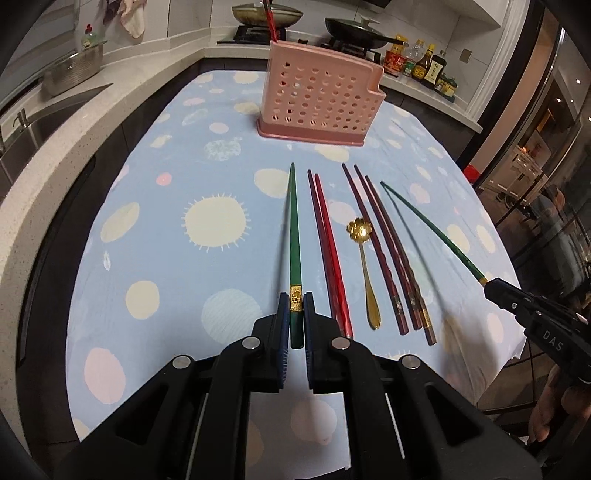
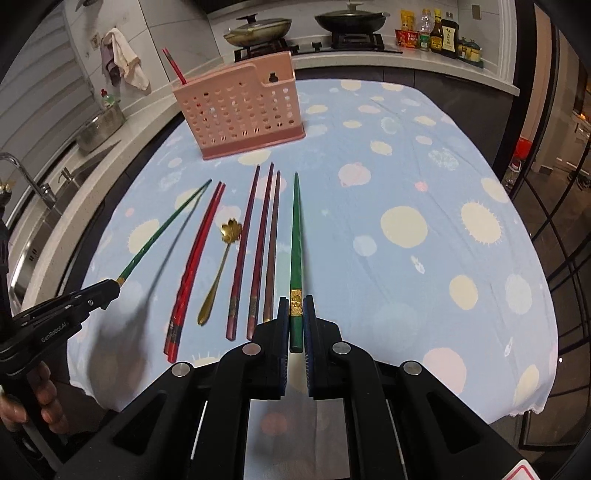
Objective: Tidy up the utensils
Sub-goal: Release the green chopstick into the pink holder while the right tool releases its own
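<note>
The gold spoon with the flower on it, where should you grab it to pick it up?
Grab the gold spoon by its thin handle, near the wide end closest to us. Come straight down from above, since it lies flat on the tablecloth, with one of the fingers on each side. Chopsticks lie close on both sides, so keep the fingers narrow.

I am working in a home kitchen: a gas hob (image 2: 314, 46) carries two lidded pans (image 2: 352, 16), sauce bottles (image 2: 439, 35) line the pale counter (image 1: 44, 147), and a steel sink (image 1: 40, 122) with a tap (image 2: 26, 177) sits to one side.
</note>
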Demonstrator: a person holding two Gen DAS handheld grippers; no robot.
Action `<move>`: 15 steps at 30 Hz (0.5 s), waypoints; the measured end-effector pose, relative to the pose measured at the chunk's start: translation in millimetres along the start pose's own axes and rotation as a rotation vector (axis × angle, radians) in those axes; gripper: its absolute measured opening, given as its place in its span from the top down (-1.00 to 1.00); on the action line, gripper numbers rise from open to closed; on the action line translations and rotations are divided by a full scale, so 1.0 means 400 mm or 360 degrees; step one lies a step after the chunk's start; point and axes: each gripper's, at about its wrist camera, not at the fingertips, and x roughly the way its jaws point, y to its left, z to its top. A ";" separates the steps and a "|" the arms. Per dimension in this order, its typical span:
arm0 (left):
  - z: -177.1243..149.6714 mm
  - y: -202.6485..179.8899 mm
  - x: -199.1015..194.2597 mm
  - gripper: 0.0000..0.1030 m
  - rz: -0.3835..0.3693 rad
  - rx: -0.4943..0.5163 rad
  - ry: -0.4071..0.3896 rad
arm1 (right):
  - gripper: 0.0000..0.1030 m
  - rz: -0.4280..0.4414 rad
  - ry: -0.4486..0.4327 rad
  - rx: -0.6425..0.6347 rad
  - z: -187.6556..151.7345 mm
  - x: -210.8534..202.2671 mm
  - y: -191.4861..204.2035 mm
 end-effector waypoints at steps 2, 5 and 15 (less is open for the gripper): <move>0.026 0.001 -0.027 0.86 -0.0007 -0.0005 -0.0052 | 0.86 0.0009 -0.0073 0.0010 0.032 -0.030 -0.002; 0.066 0.002 -0.068 0.86 -0.0001 -0.0004 -0.0141 | 0.86 0.0024 -0.0175 0.0021 0.084 -0.067 -0.005; 0.212 0.009 -0.128 0.86 -0.0010 -0.0025 -0.0348 | 0.87 0.0106 -0.0380 0.0085 0.238 -0.107 -0.021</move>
